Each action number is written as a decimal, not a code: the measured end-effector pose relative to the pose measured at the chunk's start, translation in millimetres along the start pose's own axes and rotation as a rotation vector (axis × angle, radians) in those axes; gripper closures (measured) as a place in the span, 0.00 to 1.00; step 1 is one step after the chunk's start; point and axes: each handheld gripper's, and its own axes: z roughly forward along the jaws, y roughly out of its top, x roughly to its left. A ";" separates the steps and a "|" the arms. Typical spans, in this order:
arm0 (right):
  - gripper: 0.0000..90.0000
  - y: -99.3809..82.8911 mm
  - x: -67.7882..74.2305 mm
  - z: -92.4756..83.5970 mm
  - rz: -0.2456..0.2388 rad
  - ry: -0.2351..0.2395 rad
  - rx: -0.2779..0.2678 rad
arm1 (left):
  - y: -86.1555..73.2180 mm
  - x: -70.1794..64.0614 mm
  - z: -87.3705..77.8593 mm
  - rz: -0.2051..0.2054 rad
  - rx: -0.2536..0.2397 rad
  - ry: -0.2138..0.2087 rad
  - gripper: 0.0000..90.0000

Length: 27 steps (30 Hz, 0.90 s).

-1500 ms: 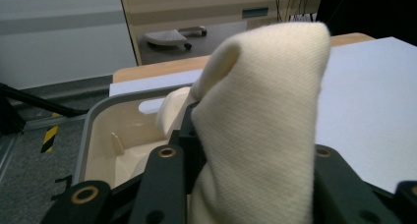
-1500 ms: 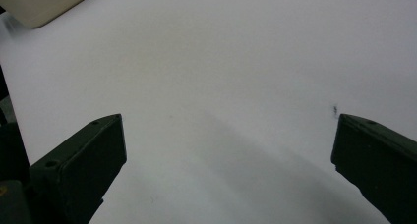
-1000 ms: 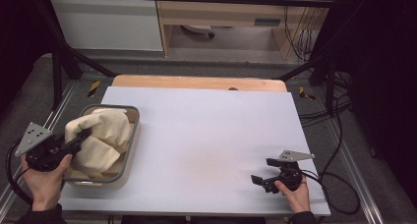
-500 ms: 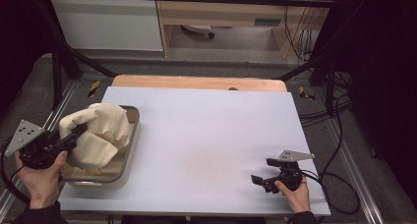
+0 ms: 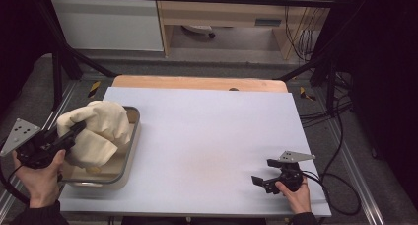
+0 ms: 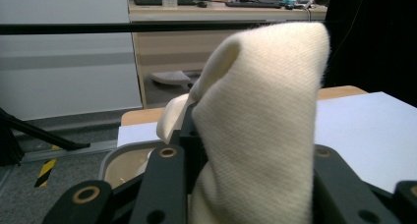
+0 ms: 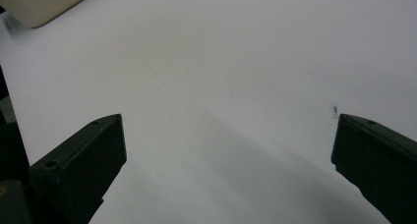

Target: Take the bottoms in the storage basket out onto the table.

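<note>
Cloth (image 5: 101,131), cream and thick, bulges up out of a metal tray (image 5: 129,148) by the table's left edge, one fold pinched tight in the left gripper (image 5: 74,132), whose jaws are clamped on it. At the near right corner the right gripper (image 5: 261,181) rests on the white tabletop (image 5: 207,136), jaws spread wide with bare surface between them. Seen along the left gripper's jaws, the cloth stands in a tall fold above the tray's rim. Beyond the white sheet, a wooden strip (image 5: 197,82) runs along the far edge.
</note>
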 end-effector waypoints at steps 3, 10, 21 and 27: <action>0.01 0.0 -0.1 0.0 0.000 -0.001 0.000 | 2.2 -0.7 0.0 0.000 -0.007 -0.002 0.74; 0.01 0.0 -0.1 0.2 0.000 0.000 0.001 | 8.0 -2.3 0.4 -0.002 -0.024 -0.008 0.74; 0.01 0.0 -0.2 0.0 -0.002 0.000 -0.001 | 15.3 -7.7 1.9 -0.002 -0.054 -0.020 0.74; 0.01 0.0 -0.1 0.1 0.000 -0.001 0.001 | 17.7 -10.2 3.9 -0.001 -0.060 -0.023 0.74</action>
